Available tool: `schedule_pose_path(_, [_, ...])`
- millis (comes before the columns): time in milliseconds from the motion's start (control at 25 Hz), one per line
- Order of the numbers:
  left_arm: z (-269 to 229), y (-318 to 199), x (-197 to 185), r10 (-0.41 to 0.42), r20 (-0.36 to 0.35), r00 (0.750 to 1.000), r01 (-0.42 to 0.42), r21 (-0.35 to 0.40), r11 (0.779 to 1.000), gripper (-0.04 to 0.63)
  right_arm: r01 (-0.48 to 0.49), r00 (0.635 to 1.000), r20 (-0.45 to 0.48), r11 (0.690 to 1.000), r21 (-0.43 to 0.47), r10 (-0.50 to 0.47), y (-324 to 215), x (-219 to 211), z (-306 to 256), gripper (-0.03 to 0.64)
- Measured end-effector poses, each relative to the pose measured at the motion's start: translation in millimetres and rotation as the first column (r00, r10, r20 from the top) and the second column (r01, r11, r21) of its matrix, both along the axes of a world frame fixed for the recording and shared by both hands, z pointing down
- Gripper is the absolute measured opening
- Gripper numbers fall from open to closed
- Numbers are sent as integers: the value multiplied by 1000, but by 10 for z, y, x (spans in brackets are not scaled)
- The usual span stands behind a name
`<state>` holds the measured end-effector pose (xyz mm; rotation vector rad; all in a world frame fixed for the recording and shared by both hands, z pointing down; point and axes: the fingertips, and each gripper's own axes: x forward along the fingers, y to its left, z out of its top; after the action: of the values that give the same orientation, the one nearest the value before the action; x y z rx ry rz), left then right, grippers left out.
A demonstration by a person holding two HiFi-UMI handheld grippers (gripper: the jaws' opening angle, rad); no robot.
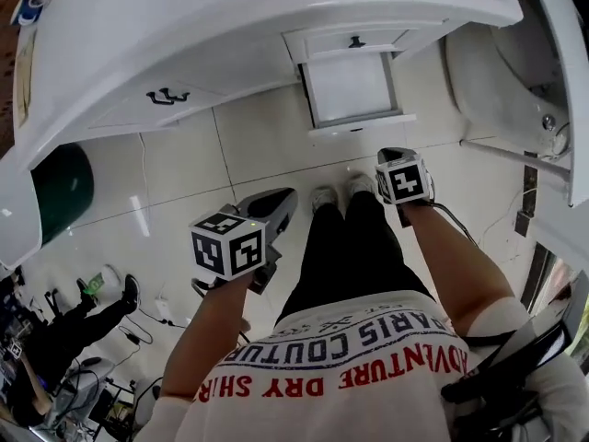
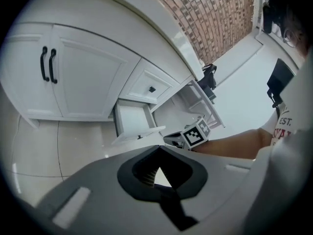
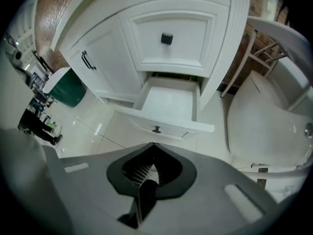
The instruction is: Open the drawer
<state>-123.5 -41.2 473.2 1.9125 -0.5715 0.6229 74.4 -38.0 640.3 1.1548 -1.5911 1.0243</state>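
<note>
We held both grippers high over floor [image 1: 276, 145], clear of drawer [image 1: 350, 88], since it already stood pulled out under counter [image 1: 230, 7], empty inside; we judged task done. Left gripper [image 1: 287, 197] jaws clenched on nothing, right gripper [image 1: 390, 155] likewise. Upper drawer [image 1: 354, 41] shut; bin [image 1: 60, 191] well apart; nothing blocked drawer front

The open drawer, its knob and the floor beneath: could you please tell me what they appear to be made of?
The drawer looks like painted wood or board: smooth even white, no grain showing. Its knob is dark, possibly metal; too small to tell. The floor seems glazed pale tile: glossy reflections, grout lines.
</note>
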Motion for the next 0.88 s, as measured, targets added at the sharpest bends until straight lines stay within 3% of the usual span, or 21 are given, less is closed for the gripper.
schedule_pose_path(200, [-455, -237, -59, -26, -48, 999, 29, 64, 998, -5, -35, 996, 86, 995, 90, 27, -172, 73, -1011, 9])
schedule_pose_path(360, [-788, -35, 75, -20, -46, 999, 24, 99, 995, -6, -78, 971, 236, 979, 189, 32, -36, 135, -1935, 8])
schedule_pose_path(560, [-1170, 543, 256, 5, 4, 1000, -6, 174, 985, -5, 55, 951, 273, 950, 308, -144, 614, 26, -2779, 8])
schedule_pose_path(720, [-1399, 1365, 624, 27, 61, 998, -41, 244, 969, -5, 121, 919, 320, 936, 331, -232, 1588, 72, -3058, 8])
schedule_pose_path(880, [-1953, 2222, 1048, 20, 36, 999, -31, 335, 942, -5, 150, 880, 380, 927, 344, -284, 2470, 242, -3275, 8])
